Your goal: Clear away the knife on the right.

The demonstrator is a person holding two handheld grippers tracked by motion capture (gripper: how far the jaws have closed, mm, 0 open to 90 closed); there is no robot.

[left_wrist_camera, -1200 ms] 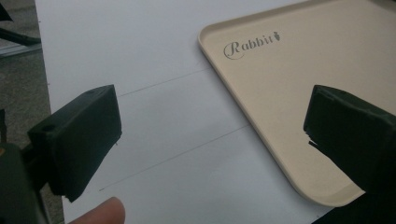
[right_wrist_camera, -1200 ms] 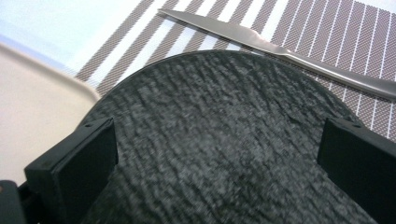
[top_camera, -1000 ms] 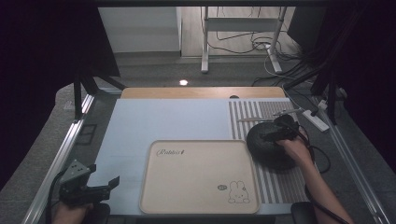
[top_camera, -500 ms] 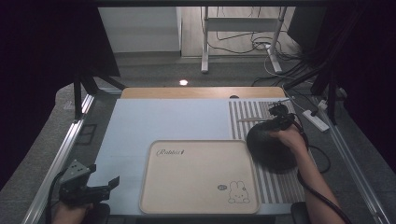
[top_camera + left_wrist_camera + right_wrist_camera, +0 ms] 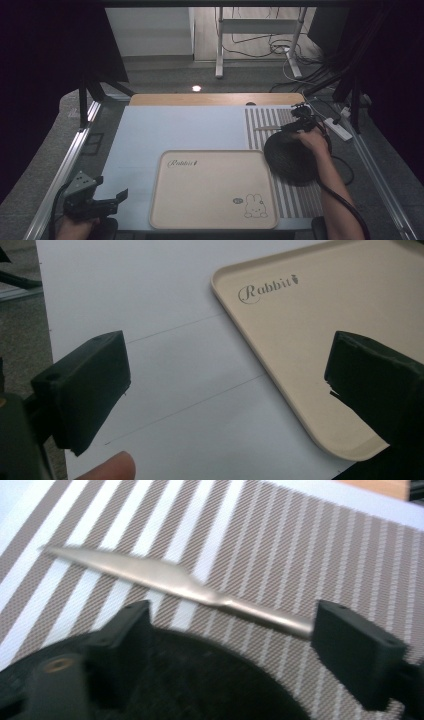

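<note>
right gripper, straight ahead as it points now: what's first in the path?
Probably the metal knife, lying across the striped placemat just beyond the open right gripper. Depth is unclear; it could pass above and meet the placemat instead.

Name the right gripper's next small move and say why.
Probably ease the right gripper forward and down over the knife. Its jaws are open above the black plate, and the knife lies flat on the striped mat just beyond them, its handle near one jaw.
</note>
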